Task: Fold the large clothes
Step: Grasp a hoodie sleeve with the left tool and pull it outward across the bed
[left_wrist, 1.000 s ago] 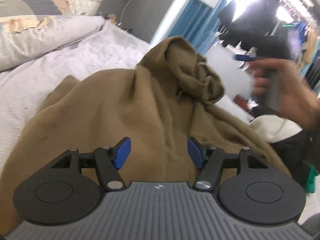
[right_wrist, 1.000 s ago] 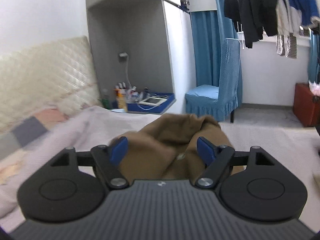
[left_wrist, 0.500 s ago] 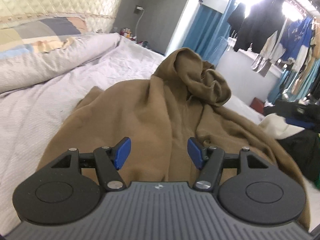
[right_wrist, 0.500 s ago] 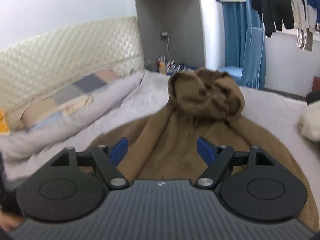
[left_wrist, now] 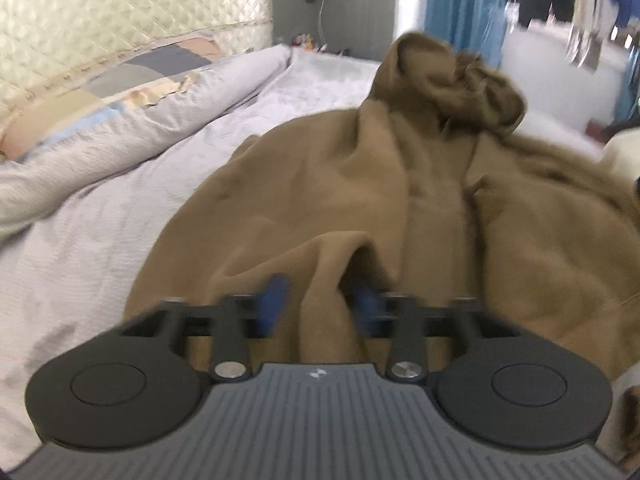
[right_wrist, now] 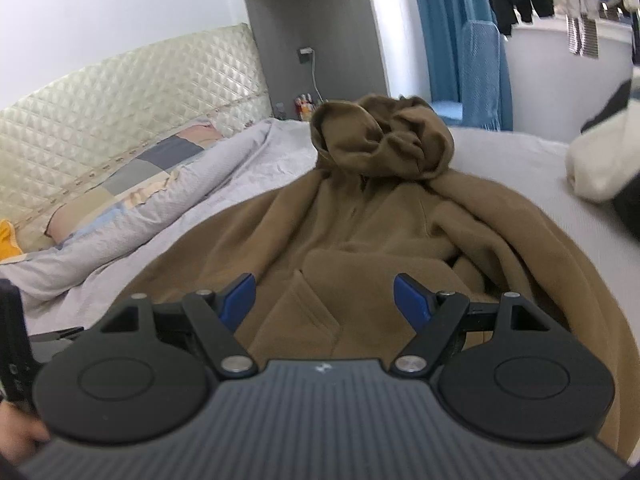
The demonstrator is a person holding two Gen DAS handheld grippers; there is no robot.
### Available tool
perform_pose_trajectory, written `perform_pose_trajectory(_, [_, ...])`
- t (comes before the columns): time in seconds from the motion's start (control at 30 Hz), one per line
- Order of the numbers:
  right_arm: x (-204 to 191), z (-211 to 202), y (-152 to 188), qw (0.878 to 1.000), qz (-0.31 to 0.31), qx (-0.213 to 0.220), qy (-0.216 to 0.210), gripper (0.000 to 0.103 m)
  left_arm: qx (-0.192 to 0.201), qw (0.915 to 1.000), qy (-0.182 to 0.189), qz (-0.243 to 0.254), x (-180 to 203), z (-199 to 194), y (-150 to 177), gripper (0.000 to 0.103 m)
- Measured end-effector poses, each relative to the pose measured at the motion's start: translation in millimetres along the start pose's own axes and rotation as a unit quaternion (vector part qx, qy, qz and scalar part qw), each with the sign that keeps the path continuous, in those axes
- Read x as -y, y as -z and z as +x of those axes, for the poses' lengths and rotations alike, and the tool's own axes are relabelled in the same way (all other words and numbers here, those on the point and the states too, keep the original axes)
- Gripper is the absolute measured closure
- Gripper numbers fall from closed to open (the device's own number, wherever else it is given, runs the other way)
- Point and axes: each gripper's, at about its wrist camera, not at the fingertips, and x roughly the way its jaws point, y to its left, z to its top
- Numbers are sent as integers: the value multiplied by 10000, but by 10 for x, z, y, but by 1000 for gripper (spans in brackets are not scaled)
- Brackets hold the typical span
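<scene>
Since earlier, hoodie (left_wrist: 400,184) fabric has bunched between left tool (left_wrist: 318,302) fingers.

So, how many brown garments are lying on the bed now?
1: a brown fleece hooded coat spread on the pale grey bedsheet, hood bunched at the far end. More could be hidden beneath it.
</scene>
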Motion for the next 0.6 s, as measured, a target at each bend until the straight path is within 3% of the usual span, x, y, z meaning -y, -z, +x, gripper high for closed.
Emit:
perform_pose_trajectory(0.17, [50,77,64,9997,122,-195,66,25,276,9990,-12,-355,-180,-145,-90,94])
perform_pose_trajectory(0.3, [53,94,79,9997,105,-195,123,25,688,9953,-163,-665,-490,-315,-386,95])
perform_pose_trajectory(0.47, [54,127,73,9997,64,-163,164,25,936,9916,-378,-809,-1007,-298,-1079,95])
perform_pose_trajectory(0.6, [64,211,40,9996,63,-128,258,25,1185,9860,-862,-797,-1528,-93,-1786,95])
